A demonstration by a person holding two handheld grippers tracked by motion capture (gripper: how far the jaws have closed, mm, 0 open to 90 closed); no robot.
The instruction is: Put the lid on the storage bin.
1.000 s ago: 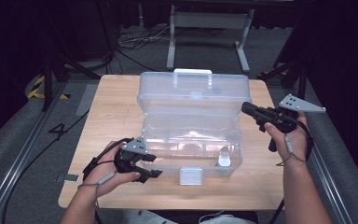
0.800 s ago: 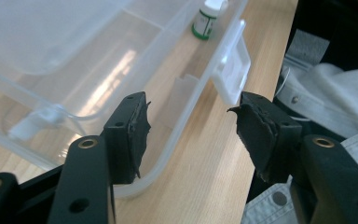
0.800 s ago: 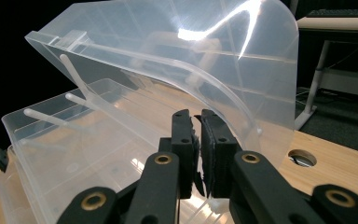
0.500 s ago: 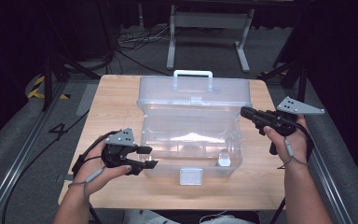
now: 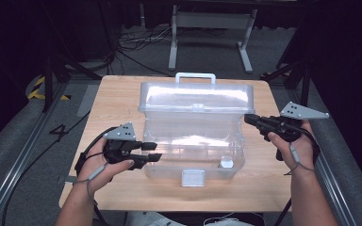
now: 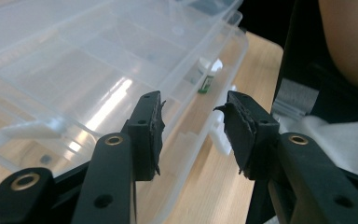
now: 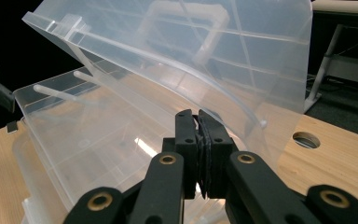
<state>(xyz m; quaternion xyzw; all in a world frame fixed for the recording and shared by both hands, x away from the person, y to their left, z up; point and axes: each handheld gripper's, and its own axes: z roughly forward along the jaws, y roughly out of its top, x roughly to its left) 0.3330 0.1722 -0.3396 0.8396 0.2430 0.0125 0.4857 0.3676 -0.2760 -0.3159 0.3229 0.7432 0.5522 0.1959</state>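
We work on a clear plastic box [image 5: 193,146] sitting mid-table [image 5: 118,94], its lid [image 5: 195,96] half raised and tilted back, white handle [image 5: 195,75] at the far edge. Judging by the pose, the lid is partway through a swing; whether opening or closing we can't tell. A small white item [image 5: 226,162] lies in the near right corner of the base, front latch [image 5: 192,178] hanging free.

Right gripper [image 5: 250,120] has its jaws clenched at the lid's right edge; in the right gripper view the pads [image 7: 208,154] meet with the lid rim right behind them, so likely pinching that edge, though the contact itself is hard to see. Right hand [image 5: 294,143] is held level, pointing left toward the box.

Left gripper [image 5: 152,151] sits just beside the box's left wall, jaws level and pointing right. They have just been closing but are apart, nothing between them in the left gripper view [image 6: 193,126]. Left hand [image 5: 101,162] rests low near the table edge.

Left to do: finish the lid swing, latch or reach inside.
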